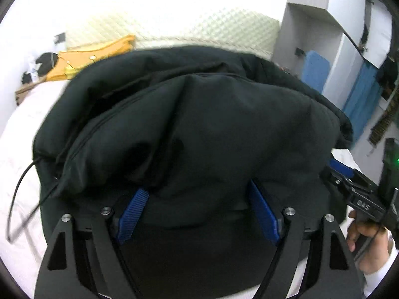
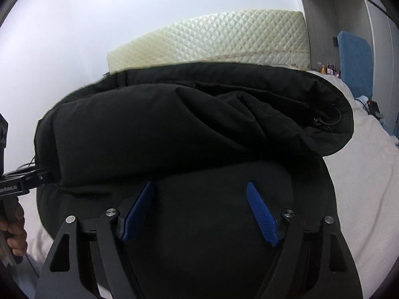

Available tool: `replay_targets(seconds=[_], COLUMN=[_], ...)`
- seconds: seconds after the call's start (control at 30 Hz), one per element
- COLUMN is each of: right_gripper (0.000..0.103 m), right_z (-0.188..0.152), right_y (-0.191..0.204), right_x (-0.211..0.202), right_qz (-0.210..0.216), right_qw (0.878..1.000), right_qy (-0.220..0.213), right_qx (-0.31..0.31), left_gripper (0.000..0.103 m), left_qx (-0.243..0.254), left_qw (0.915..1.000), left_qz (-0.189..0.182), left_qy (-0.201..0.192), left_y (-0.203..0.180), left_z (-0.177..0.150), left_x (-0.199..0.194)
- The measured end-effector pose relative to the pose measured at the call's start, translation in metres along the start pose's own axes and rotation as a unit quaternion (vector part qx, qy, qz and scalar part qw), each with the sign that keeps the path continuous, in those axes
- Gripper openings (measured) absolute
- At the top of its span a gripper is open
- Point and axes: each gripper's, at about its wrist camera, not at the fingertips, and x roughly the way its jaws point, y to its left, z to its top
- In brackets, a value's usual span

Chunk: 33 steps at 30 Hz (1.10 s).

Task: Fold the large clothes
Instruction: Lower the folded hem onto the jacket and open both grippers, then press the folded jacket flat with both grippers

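A large black padded jacket point(image 1: 199, 129) lies bunched on a white bed, folded over itself in thick layers; it also fills the right wrist view point(image 2: 174, 134). My left gripper point(image 1: 197, 191) is open, its blue pads point(image 1: 133, 214) spread wide and resting against the near edge of the jacket. My right gripper point(image 2: 200, 186) is open too, its blue pads point(image 2: 261, 214) spread over the near fold. Neither gripper pinches the cloth. The right gripper's body point(image 1: 359, 194) shows at the jacket's right side in the left wrist view.
The white bedsheet point(image 2: 361, 174) surrounds the jacket. A quilted cream mattress point(image 2: 224, 37) leans on the wall behind. An orange garment point(image 1: 94, 57) lies at the back left. Blue cloths point(image 1: 361, 99) hang on grey cupboards at the right. A black cord point(image 1: 17, 199) trails left.
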Motion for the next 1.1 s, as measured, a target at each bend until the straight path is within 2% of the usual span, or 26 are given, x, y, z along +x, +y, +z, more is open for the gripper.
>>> replay_targets(seconds=[0.1,0.17,0.2,0.33,0.47,0.6,0.83,1.1], right_gripper=[0.080,0.089,0.091,0.094,0.103,0.103,0.103,0.103], right_z=[0.013,0.023,0.026,0.044,0.055,0.055,0.045,0.052], right_y=[0.002,0.001,0.001,0.002,0.002,0.001,-0.003,-0.005], right_x=[0.008,0.016,0.020,0.047,0.069,0.088,0.096,0.118], right_qz=[-0.015,-0.025,-0.025,-0.030,-0.028,-0.031,-0.037,-0.042], right_qw=[1.000,0.999,0.999,0.999,0.999,0.997,0.997,0.997], right_qy=[-0.018,-0.027,-0.027,-0.013,0.003,0.044,0.048,0.052], right_qx=[-0.003,-0.005,-0.006,-0.029,-0.036,-0.063,-0.056,-0.049], left_gripper=[0.081,0.081,0.081,0.081,0.081,0.082,0.084,0.089], left_qx=[-0.004,-0.017,-0.024,-0.009,0.015,0.024,0.057,0.038], left_qw=[0.9998,0.9995,0.9993,0.9989,0.9977,0.9969,0.9927,0.9944], left_qz=[0.013,0.024,0.025,0.043,0.063,0.074,0.106,0.097], left_qy=[-0.014,-0.012,-0.013,-0.018,-0.019,-0.008,0.000,0.017], left_y=[0.000,0.003,0.003,-0.004,-0.011,-0.011,-0.021,-0.008], left_z=[0.013,0.022,0.027,0.040,0.048,0.049,0.041,0.052], left_x=[0.007,0.015,0.019,0.036,0.057,0.076,0.088,0.115])
